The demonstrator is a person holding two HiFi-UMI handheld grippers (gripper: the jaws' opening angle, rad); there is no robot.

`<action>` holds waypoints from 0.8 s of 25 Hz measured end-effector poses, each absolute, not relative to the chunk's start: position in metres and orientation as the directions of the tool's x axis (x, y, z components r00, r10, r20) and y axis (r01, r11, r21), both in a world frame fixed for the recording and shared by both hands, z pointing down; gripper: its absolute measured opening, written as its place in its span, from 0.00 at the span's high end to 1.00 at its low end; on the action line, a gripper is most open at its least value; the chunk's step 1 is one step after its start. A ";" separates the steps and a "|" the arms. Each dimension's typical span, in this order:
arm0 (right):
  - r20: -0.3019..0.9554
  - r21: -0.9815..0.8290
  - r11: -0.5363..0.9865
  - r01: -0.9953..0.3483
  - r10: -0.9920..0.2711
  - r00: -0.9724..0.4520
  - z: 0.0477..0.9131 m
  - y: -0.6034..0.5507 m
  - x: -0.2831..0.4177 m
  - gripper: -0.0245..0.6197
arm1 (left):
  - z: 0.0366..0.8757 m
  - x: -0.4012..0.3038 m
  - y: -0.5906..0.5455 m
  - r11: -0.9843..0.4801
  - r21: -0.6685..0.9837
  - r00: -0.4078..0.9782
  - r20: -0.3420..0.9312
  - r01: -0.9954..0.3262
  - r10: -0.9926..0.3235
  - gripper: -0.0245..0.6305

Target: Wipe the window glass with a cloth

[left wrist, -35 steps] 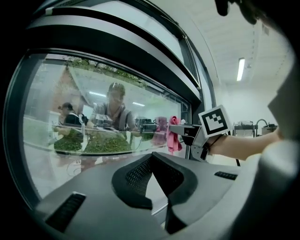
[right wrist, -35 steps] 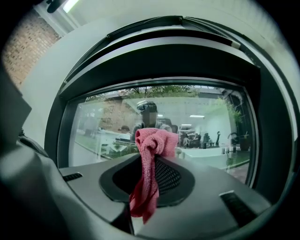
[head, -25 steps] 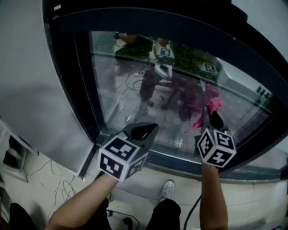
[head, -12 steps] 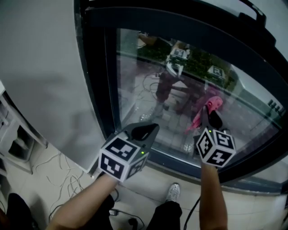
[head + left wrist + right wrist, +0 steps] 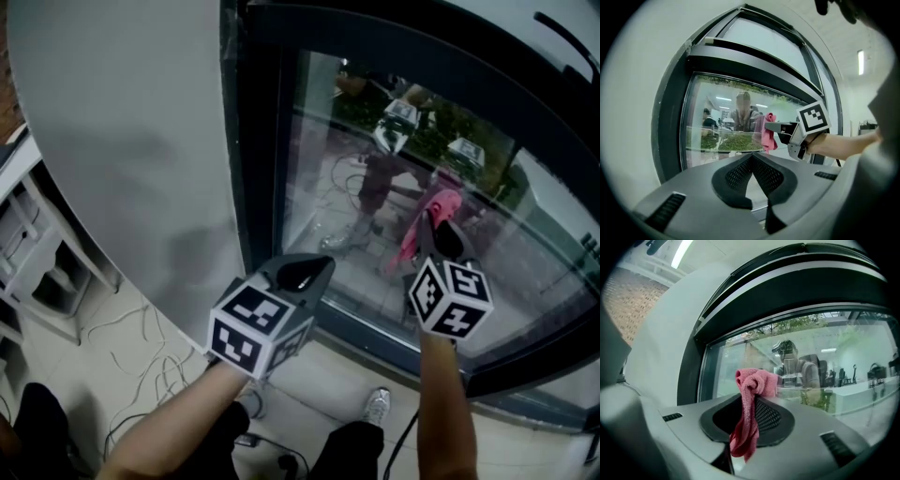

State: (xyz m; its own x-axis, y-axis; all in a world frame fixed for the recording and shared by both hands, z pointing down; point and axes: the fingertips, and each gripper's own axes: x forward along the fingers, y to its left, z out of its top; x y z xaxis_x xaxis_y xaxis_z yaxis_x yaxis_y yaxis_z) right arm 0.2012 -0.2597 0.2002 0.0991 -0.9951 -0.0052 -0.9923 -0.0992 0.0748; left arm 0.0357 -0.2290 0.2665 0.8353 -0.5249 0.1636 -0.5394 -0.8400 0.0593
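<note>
1. Cloth (image 5: 749,399) is hanging pinched in the right gripper (image 5: 439,236), whose jaws are clamping the pink fabric. Its bunched top is sitting against, or just short of, the window glass (image 5: 323,178).
2. Wiping is looking barely begun; the next move is calling for pressing the cloth flat and sweeping it across the pane.
3. The left gripper (image 5: 752,158) is hovering nearby, jaws together on nothing.
4. The left gripper view is showing the cloth side-on at the right gripper's tip, which the right gripper view is not offering.
</note>
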 end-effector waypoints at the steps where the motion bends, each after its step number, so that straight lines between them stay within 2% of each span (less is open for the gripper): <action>1: -0.005 0.077 -0.088 -0.993 -0.996 0.088 0.200 -0.265 0.194 0.86 | 0.267 0.029 -0.231 -0.835 0.061 0.831 0.165 -0.547 -0.532 0.95; 20: 0.003 0.101 0.080 -0.992 -0.997 -0.080 0.199 -0.358 0.084 0.86 | 0.279 -0.068 -0.269 -0.743 0.077 0.741 0.199 -0.665 -0.642 0.95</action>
